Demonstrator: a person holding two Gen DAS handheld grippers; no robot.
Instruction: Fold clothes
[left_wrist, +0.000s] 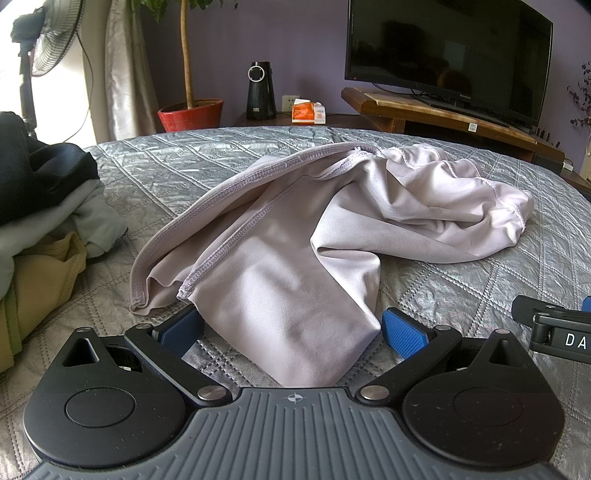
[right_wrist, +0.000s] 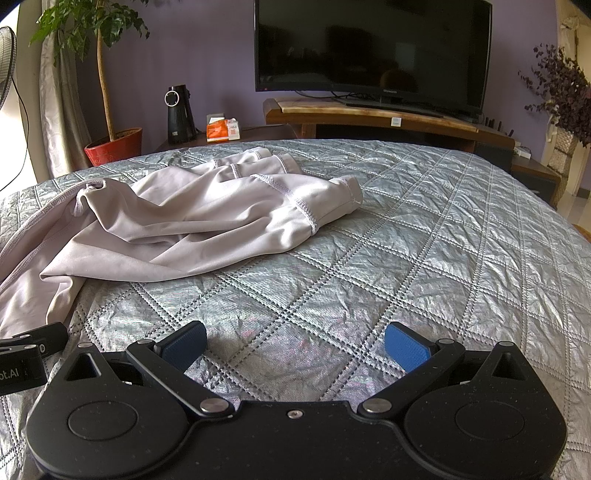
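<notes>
A pale lilac garment (left_wrist: 295, 236) lies crumpled on the silver quilted bedspread (left_wrist: 461, 273), its stitched seams showing. My left gripper (left_wrist: 291, 332) is open, and the near end of the garment lies between its blue pads (left_wrist: 400, 332) without being pinched. In the right wrist view the same garment (right_wrist: 192, 218) spreads over the left half of the bed. My right gripper (right_wrist: 295, 347) is open over bare bedspread (right_wrist: 406, 240), to the right of the cloth, with nothing between its fingers.
A pile of other clothes (left_wrist: 40, 206), dark, grey and tan, sits at the left edge of the bed. Beyond the bed stand a red plant pot (left_wrist: 192, 114), a black speaker (left_wrist: 260, 90), a tissue box (left_wrist: 308, 112) and a TV (right_wrist: 373, 51) on a wooden stand.
</notes>
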